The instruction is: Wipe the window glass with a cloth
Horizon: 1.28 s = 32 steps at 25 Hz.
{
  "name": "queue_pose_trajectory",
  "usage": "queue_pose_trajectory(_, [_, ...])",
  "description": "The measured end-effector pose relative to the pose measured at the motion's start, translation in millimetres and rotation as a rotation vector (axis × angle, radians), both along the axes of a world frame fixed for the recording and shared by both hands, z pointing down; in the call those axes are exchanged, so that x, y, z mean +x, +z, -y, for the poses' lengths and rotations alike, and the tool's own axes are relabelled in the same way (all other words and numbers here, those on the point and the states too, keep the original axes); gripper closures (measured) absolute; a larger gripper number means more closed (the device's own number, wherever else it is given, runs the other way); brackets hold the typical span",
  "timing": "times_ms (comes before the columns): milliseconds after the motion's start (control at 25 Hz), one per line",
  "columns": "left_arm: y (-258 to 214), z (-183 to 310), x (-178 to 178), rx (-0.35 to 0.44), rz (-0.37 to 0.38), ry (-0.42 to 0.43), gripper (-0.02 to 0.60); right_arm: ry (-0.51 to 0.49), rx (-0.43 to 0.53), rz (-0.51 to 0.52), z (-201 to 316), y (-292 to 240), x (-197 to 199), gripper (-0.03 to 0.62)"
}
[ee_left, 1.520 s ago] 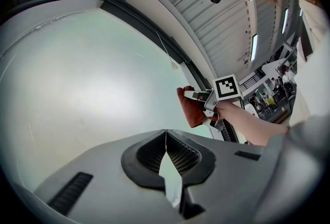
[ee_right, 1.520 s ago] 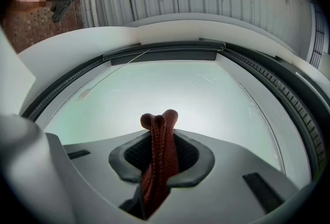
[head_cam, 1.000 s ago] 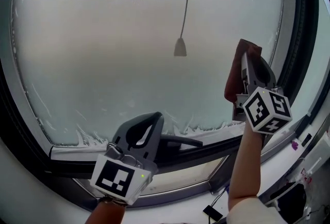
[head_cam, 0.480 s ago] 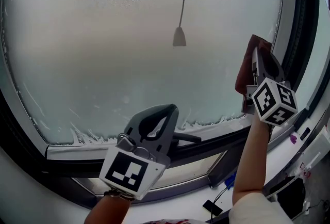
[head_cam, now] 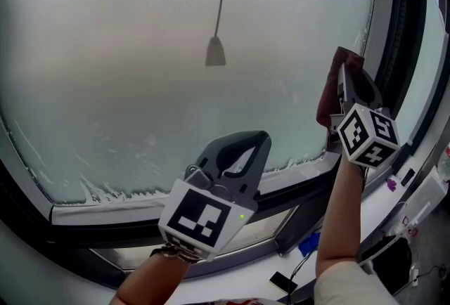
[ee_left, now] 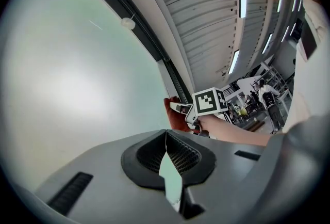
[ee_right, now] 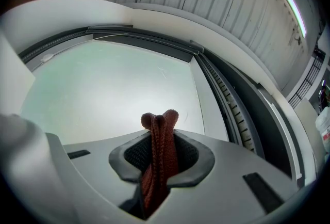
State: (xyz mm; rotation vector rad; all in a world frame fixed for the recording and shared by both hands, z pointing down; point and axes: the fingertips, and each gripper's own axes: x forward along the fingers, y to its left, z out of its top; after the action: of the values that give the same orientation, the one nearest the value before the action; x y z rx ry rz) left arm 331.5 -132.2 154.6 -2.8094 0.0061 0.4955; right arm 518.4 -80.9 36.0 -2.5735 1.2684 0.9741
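Observation:
The frosted window glass (head_cam: 126, 65) fills most of the head view. A dark red cloth (head_cam: 328, 96) is pressed to the pane near its right edge, and my right gripper (head_cam: 344, 70) is shut on it. Seen from the right gripper view, the cloth (ee_right: 160, 138) stands folded between the jaws and pokes out past them toward the glass (ee_right: 108, 94). My left gripper (head_cam: 259, 138) hovers low at the centre, shut and empty, just in front of the pane's bottom edge. Its jaws meet in the left gripper view (ee_left: 166, 133), where the right gripper (ee_left: 179, 108) also shows.
A blind cord with a grey pull (head_cam: 216, 52) hangs in front of the upper middle of the glass. The dark window frame (head_cam: 397, 50) runs down the right side, and a white sill (head_cam: 105, 216) lies below. Small objects and cables (head_cam: 309, 244) lie under the sill.
My left gripper has risen and shifted right, closer to the glass. The right gripper with the cloth moved slightly up and right along the pane's right edge. The view has shifted right.

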Motion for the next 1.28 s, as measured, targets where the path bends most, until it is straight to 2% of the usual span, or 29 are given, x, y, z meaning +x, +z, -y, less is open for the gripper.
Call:
queue_pose_trajectory(240, [-5.3,-9.4,20.4,0.005,0.005,0.044,0.56,0.04,-0.003,0.011,-8.4,-1.5,18.6,0.506])
queue_pose_trajectory(520, [-5.3,-13.6,24.2,-0.007,-0.012,0.088,0.56,0.085,-0.015,0.006,-11.6,-6.2,29.4,0.506])
queue_pose_trajectory(760, [-6.4,-8.9,19.0,-0.007,-0.011,0.074,0.56,0.148,-0.002,0.028,-19.4,-5.6,45.4,0.505])
queue_pose_trajectory(1040, [-10.1,0.6,7.4,0.004,-0.026,0.048,0.56,0.185,0.057,0.046,-27.8,-15.3,50.1,0.505])
queue_pose_trajectory(1280, [-12.8,4.1,4.4,0.012,-0.024,0.037,0.56,0.246,0.049,0.005,-28.9,-30.9,50.0,0.506])
